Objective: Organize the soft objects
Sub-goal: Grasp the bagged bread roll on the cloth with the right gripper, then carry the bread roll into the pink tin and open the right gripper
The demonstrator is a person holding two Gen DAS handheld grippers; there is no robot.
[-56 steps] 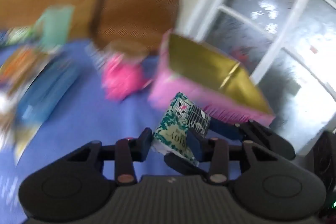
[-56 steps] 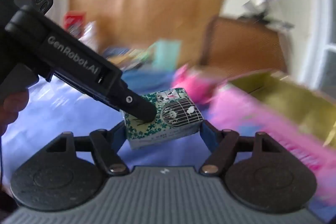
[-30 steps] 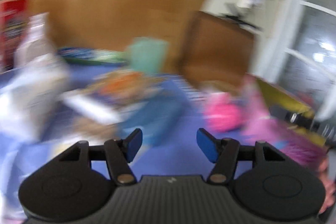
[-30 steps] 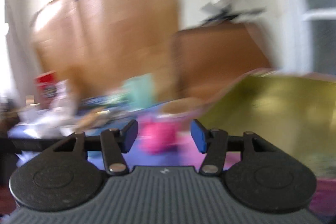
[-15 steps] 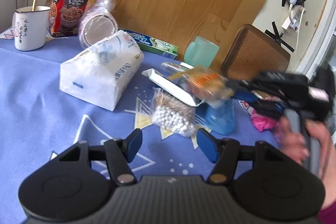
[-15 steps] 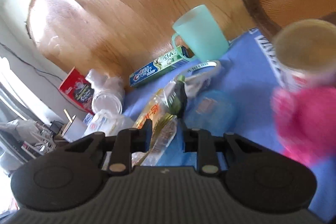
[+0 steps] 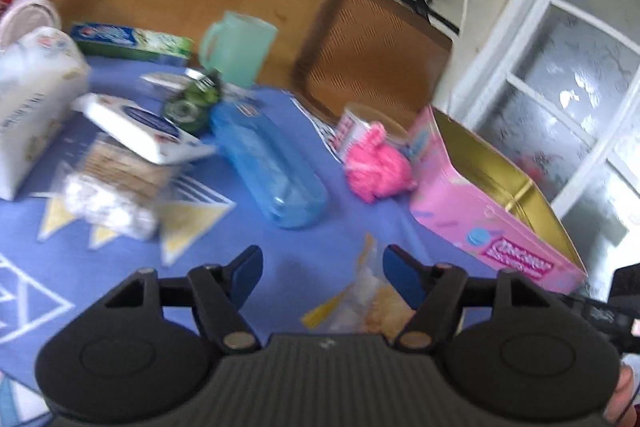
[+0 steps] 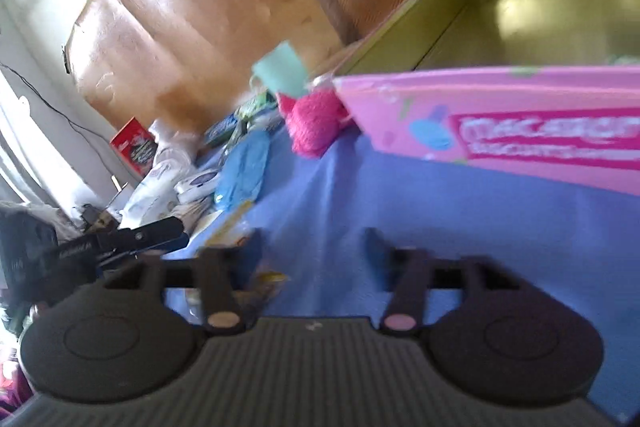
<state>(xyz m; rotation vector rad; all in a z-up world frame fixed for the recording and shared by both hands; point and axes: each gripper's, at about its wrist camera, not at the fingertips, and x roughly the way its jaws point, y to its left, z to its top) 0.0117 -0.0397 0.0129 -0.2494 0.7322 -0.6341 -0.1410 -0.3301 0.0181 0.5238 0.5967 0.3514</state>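
A clear snack bag [image 7: 370, 301] with yellow and orange print lies on the blue cloth just under my left gripper [image 7: 322, 269], which is open and empty above it. In the right wrist view the bag [image 8: 236, 235] lies to the left of my right gripper [image 8: 312, 251], which is open and empty. A pink fluffy ball [image 7: 376, 169] [image 8: 314, 121] sits beside the pink box [image 7: 496, 227] [image 8: 520, 115] with a gold inside. A white tissue pack [image 7: 28, 103] stands at the far left.
A blue plastic case [image 7: 272, 167], a bag of cotton swabs [image 7: 116, 187], a white packet [image 7: 136, 127], a mint cup [image 7: 236, 47], a toothpaste box [image 7: 128, 41] and a tin [image 7: 360, 125] crowd the table. A brown chair back [image 7: 368, 51] stands behind.
Both grippers swung right toward the pink box. The right gripper, half a second ago shut on the snack bag, has opened and the bag now lies on the cloth.
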